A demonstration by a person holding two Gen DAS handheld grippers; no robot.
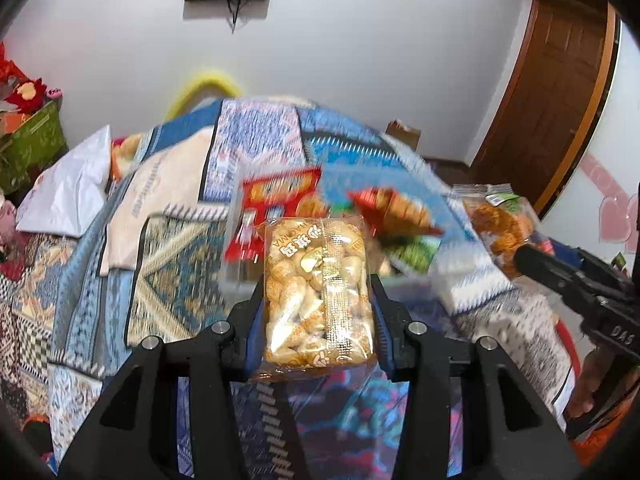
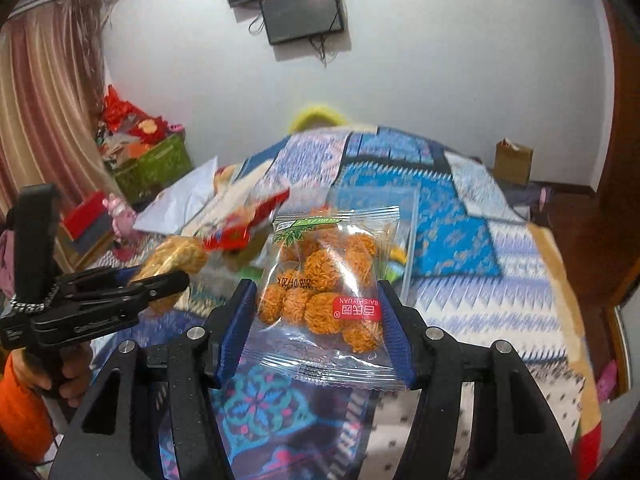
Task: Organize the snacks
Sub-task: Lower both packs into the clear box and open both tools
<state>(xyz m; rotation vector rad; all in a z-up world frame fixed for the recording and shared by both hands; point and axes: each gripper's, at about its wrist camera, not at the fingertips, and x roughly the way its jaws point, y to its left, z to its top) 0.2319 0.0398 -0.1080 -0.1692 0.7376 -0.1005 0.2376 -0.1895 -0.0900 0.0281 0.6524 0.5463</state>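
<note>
My left gripper (image 1: 318,280) is shut on a clear pack of pale sesame-coated snacks (image 1: 316,304), held lengthwise above the patterned quilt (image 1: 172,280). My right gripper (image 2: 316,286) is shut on a clear pack of orange, round, noodle-like snacks (image 2: 320,280) with a red label. Each gripper shows in the other's view: the right gripper (image 1: 536,256) with its orange pack (image 1: 500,224) at the right, and the left gripper (image 2: 176,280) with its pale pack (image 2: 176,258) at the left. A red pack (image 1: 276,200) and a croissant pack (image 1: 400,212) lie on the quilt beyond.
A green-printed pack (image 1: 416,252) lies by the croissant pack. A white plastic bag (image 1: 72,192) rests on the bed's left side. A green box (image 1: 28,148) of red items stands left of the bed, a brown paper bag (image 2: 514,162) by the far wall, a wooden door (image 1: 552,100) at right.
</note>
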